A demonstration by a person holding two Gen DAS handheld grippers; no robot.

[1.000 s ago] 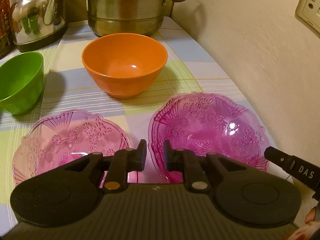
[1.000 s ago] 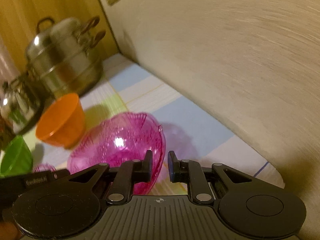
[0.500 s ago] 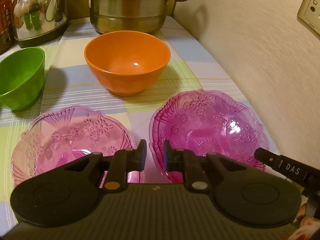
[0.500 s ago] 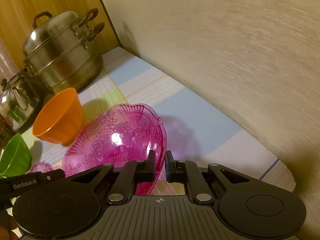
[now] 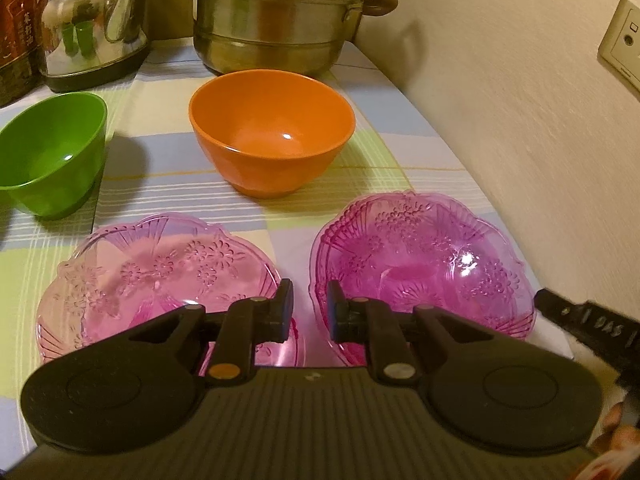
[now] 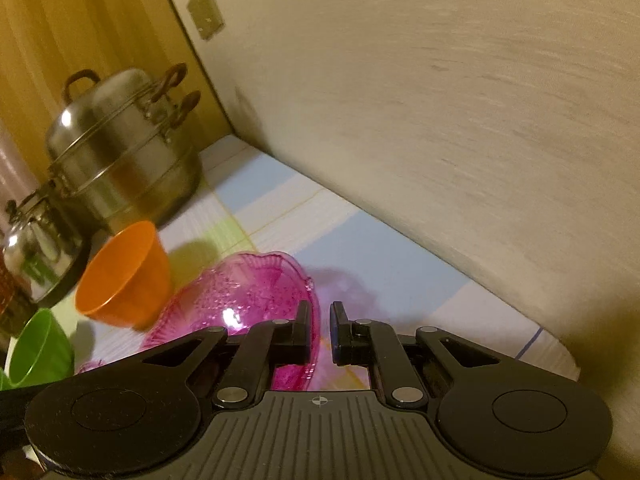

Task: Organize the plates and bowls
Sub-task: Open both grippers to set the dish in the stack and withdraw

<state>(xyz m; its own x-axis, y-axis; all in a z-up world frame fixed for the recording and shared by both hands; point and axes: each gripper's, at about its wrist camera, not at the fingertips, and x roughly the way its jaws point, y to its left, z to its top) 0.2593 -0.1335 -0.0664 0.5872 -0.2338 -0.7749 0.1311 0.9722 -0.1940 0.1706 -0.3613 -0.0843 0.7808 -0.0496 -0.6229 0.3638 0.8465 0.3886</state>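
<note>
Two pink glass dishes lie side by side on the checked cloth: a pale plate on the left and a deeper magenta bowl on the right. Behind them stand an orange bowl and a green bowl. My left gripper hovers shut over the gap between the two dishes, with only cloth showing in its narrow slit. My right gripper is shut on the magenta bowl's right rim. One of its fingers shows at that rim in the left wrist view.
A steel steamer pot and a kettle stand at the back, with a dark jar at far left. The wall runs close along the right edge of the table and carries a socket.
The right gripper's jaws have come together on the magenta bowl's rim. The left gripper stays where it was, still shut.
</note>
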